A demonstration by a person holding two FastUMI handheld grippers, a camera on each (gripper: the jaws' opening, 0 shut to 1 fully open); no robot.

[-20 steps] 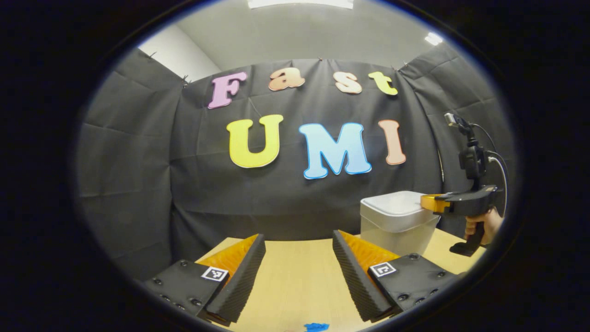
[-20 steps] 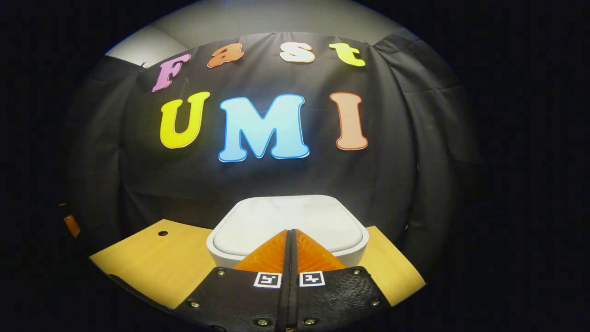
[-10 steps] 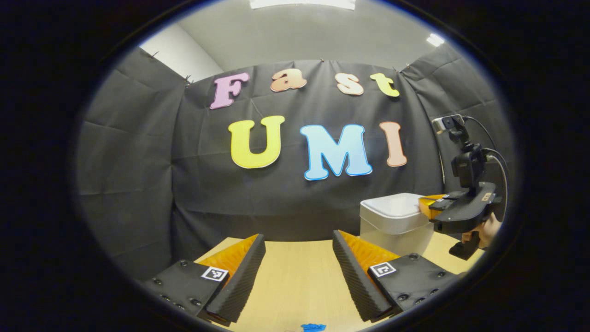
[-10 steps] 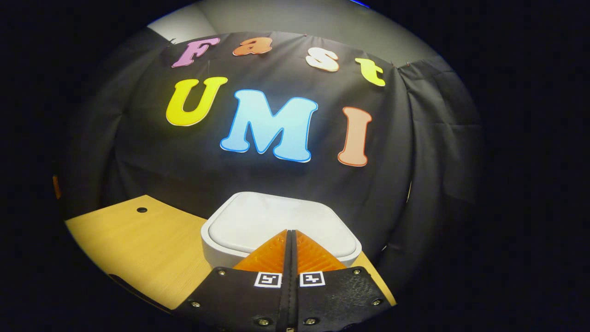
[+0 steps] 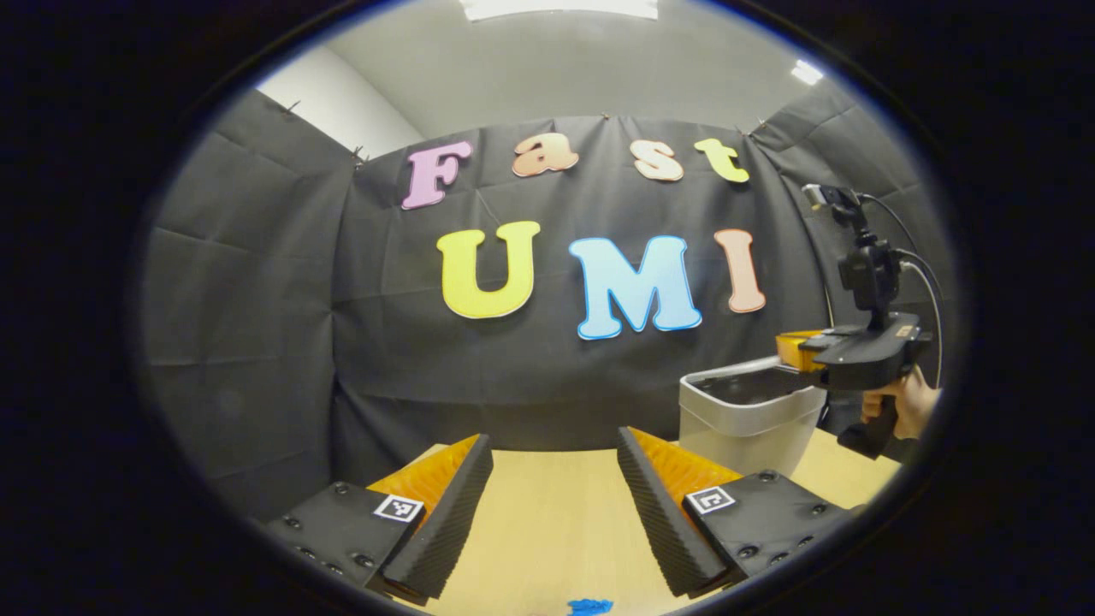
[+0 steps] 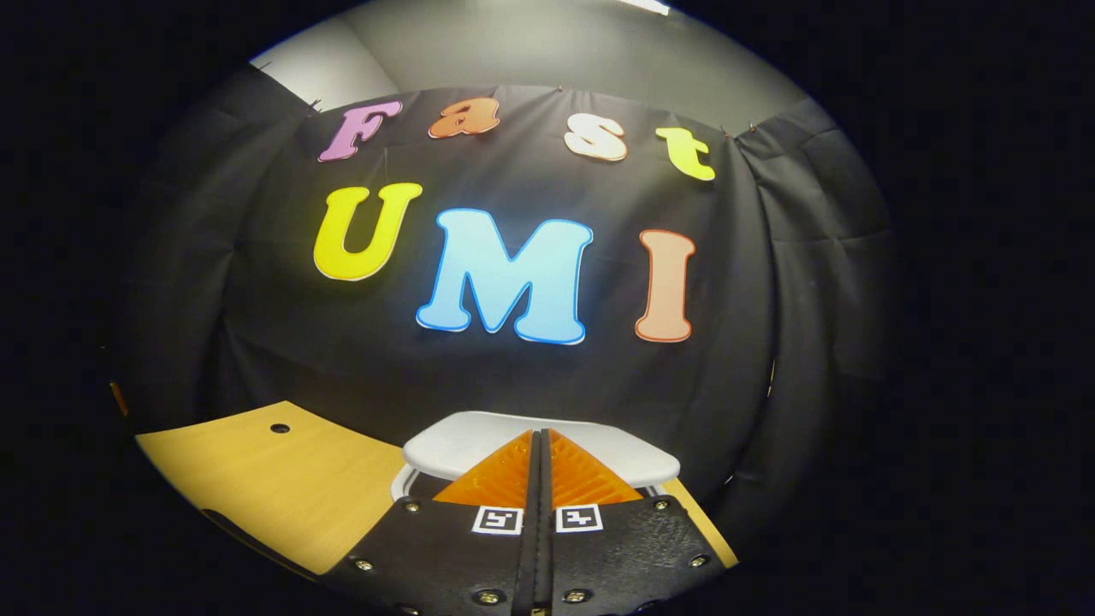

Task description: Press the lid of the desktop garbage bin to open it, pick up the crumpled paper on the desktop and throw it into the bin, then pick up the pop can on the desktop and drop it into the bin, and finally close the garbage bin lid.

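A: So we've got the garbage bin [image 5: 746, 425] at the far right of the desk [image 5: 547, 522], lid [image 6: 479, 445] lifted. Right gripper [image 6: 539, 458] pinched together, empty, at the lid's near edge.

B: Yep, and our left gripper [image 5: 552, 496] is spread wide over bare desk, holding nothing.

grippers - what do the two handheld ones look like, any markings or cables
In the left gripper view, the left gripper has two wedge-shaped fingers with ribbed inner faces on black bolted plates, each bearing a small square black-and-white tag. The right gripper is a black pistol-grip body held by a hand, with a camera on a mast and a cable looping off it.
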